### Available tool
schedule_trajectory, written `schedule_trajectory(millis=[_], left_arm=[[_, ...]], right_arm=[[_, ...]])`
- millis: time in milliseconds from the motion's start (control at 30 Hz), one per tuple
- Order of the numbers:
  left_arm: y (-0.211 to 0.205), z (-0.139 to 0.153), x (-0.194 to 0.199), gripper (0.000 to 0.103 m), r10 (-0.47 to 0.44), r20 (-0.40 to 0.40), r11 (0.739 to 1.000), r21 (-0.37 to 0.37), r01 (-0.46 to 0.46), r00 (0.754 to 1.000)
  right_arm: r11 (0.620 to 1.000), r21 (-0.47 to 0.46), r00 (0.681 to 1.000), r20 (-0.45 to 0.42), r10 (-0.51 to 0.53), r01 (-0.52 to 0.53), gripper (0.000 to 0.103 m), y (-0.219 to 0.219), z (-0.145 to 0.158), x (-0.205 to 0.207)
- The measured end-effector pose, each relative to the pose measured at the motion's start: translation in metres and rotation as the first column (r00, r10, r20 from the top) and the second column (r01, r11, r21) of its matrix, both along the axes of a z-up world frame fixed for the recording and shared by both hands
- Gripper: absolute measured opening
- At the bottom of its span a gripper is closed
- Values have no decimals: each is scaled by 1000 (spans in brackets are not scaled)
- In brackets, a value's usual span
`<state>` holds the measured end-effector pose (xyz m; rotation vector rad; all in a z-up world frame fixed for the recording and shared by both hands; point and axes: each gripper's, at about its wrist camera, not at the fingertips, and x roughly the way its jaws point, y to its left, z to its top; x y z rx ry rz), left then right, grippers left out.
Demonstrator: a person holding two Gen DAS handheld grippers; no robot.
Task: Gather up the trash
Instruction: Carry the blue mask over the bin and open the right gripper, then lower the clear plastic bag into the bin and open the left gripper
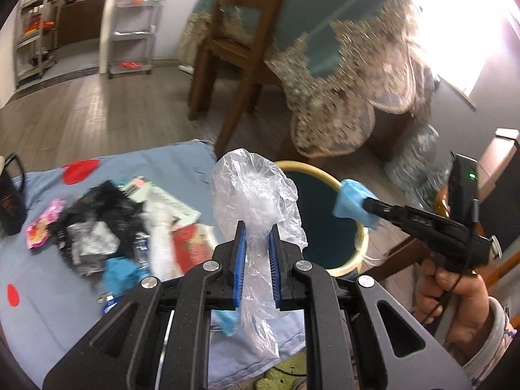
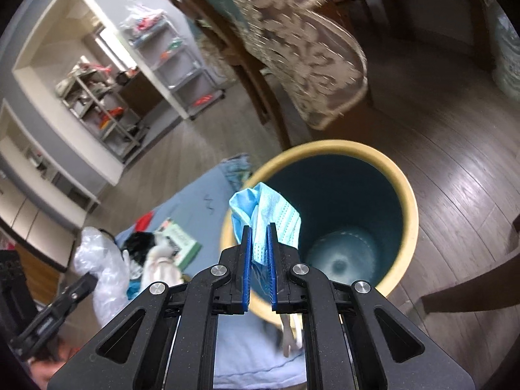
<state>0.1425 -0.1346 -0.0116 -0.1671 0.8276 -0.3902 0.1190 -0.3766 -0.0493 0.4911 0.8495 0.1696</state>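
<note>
Counting from the largest item down: the draped table [image 1: 341, 32] and wooden chair [image 1: 227, 48] stand behind the work area, crowding the far side of the bin but not its mouth. My blue floor cloth [image 1: 48, 292] carries the remaining trash pile [image 1: 107, 227]: black plastic, a silver wrapper, a pink packet, printed card and blue scraps, all still to be gathered, so I judge the task well short of finished. The yellow-rimmed bin [image 2: 403, 195] sits just beside the cloth's edge; its teal interior looks nearly bare, with only the ribbed bottom visible. A black bag [image 1: 11, 201] stands at the cloth's left margin. My left gripper [image 1: 256, 227] is clamped on a crumpled clear plastic bag [image 1: 253, 188], held up near the bin but not over it. My right gripper [image 2: 259, 230] is clenched on a blue face mask [image 2: 269, 214], poised above the bin's near rim. Both pieces await dropping; nothing blocks the opening.
</note>
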Motion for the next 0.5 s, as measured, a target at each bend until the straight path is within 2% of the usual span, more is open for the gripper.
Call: schedule_trajectory(millis=[133, 200, 233, 333, 500], left_arm=[[-25, -4, 14, 13, -42, -25, 999, 23, 42, 999], [-34, -9, 23, 13, -55, -45, 998, 27, 57, 997], [-37, -12, 27, 13, -58, -56, 998, 27, 60, 997], [-50, -24, 42, 13, -72, -95, 997, 14, 74, 993], [-75, -45, 62, 13, -106, -148, 994, -18, 104, 983]], right_arm=[[1000, -16, 998, -62, -27, 26, 13, -5, -22, 14], [999, -11, 995, -94, -41, 40, 22, -9, -30, 19], [999, -10, 994, -99, -49, 48, 30, -11, -31, 19], [998, 7, 994, -81, -70, 70, 42, -18, -28, 13], [993, 26, 993, -29, -114, 115, 48, -29, -16, 2]])
